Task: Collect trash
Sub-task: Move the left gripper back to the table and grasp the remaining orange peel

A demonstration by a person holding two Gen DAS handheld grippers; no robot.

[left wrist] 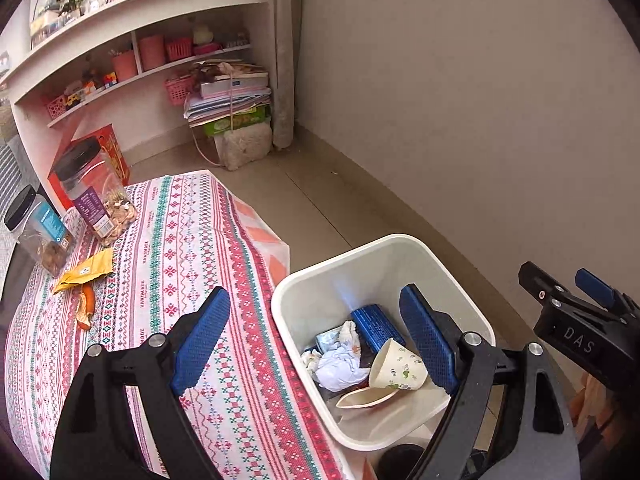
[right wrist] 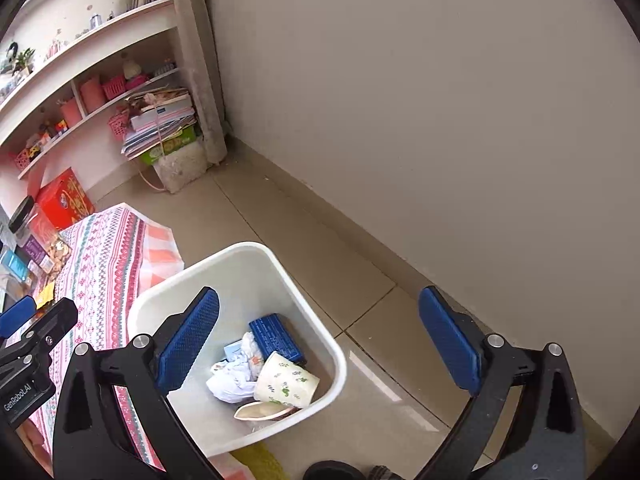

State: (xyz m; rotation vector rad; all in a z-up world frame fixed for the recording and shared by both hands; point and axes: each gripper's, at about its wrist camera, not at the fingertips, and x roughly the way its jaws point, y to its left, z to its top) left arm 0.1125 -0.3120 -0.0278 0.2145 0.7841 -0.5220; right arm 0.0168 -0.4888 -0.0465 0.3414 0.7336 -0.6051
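You hold both grippers over a white plastic bin (left wrist: 384,256) that stands on the tiled floor (right wrist: 312,248), just beside the near edge of the worktop (left wrist: 192,240). The left gripper (left wrist: 320,340) has its blue fingers (left wrist: 200,336) spread wide, one over the cloth and one over the bin's mouth, with nothing between them. The right gripper (right wrist: 324,344) is spread wide too, one finger over the bin and the other over the bare floor, and it is empty.

Inside the bin lie a paper cup (right wrist: 286,384) on its side with small green prints, a second flattened cup (right wrist: 260,410) beneath it, crumpled white tissue (right wrist: 232,380) and a dark blue box (right wrist: 276,336) toward the far wall of the bin.

The worktop carries a cloth woven in red, green and white bands. At its far left end a yellow packet (left wrist: 86,270) lies flat, with a curl of orange peel (left wrist: 86,306) just beside it on the near side. Behind them stand two clear jars with black lids, one with a purple label (left wrist: 94,192) and one with a blue label (left wrist: 38,230), both part full of something brown.

Beyond the worktop, a red box (right wrist: 64,200) leans at the foot of white wall shelves (left wrist: 160,4) holding pink baskets and small toys. A stack of books and papers (left wrist: 230,96) sits on the floor in the corner, beside a plain beige wall (left wrist: 460,100).
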